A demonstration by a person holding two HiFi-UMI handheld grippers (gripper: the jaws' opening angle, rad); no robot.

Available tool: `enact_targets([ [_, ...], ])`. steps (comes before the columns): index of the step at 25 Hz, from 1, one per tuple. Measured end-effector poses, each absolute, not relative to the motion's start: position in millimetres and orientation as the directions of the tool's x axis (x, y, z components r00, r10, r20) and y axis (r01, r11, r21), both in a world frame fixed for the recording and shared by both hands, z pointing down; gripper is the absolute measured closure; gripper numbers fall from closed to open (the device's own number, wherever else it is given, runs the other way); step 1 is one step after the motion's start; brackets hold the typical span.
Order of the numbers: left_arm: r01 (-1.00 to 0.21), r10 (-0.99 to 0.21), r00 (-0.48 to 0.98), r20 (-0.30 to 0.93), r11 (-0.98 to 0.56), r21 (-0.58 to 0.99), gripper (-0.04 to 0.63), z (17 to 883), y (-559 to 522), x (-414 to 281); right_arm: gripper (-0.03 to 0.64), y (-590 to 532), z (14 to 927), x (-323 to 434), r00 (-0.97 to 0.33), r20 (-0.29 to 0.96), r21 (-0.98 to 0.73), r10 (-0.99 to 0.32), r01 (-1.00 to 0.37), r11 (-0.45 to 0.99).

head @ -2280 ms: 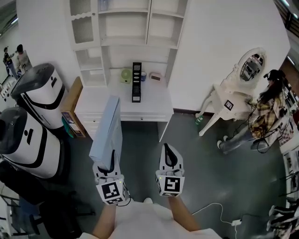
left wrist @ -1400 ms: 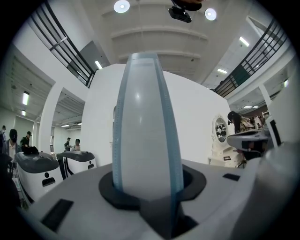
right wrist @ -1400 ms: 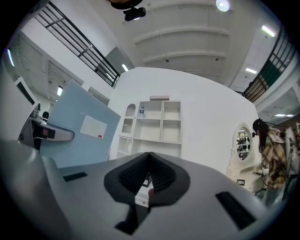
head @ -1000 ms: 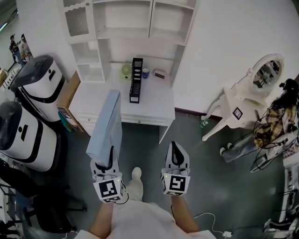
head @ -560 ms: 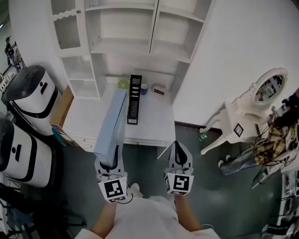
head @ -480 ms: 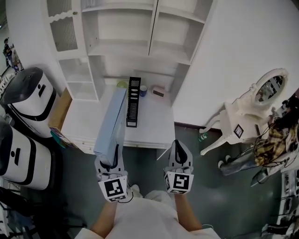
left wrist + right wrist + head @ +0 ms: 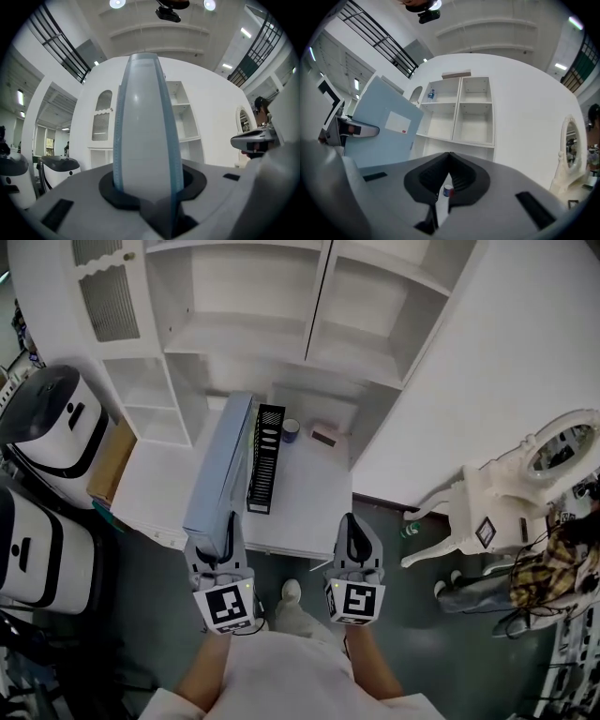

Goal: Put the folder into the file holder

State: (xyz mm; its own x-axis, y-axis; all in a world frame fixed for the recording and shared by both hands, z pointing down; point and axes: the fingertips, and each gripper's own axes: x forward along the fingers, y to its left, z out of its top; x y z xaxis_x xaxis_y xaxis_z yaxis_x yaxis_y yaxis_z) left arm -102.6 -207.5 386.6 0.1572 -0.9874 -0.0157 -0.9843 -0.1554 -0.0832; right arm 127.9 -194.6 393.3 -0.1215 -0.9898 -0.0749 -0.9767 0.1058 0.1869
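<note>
A tall light-blue folder stands on edge in my left gripper, which is shut on its lower end. The folder hangs over the white desk, just left of the black file holder and about parallel to it. In the left gripper view the folder's spine rises from between the jaws and fills the middle. My right gripper hovers near the desk's front edge, shut and empty. In the right gripper view its tips meet, and the folder's face shows at the left.
A blue cup and a small pink box sit behind the holder, under a white shelf unit. White-and-black machines and a cardboard box stand left. A white vanity table and a person are at the right.
The person has stepped up to the desk. The folder, still held by the left gripper, now hangs over the desktop beside the file holder. The right gripper stays shut.
</note>
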Motion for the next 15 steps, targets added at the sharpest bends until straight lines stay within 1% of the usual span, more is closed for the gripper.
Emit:
enact_targets([
  [8,-0.992,-0.997,0.073,-0.016,-0.071,-0.104,0.445,395,-294,-57,0.618,-299,397,174,-0.206,-0.093,0.153,-0.974,-0.97,0.19],
  [15,-0.996,-0.999,0.044,-0.028,-0.042,-0.082,0.445,405,-341,-30,0.619,-348,401,207,-0.24,-0.085,0.121,-0.967,-0.966,0.229],
])
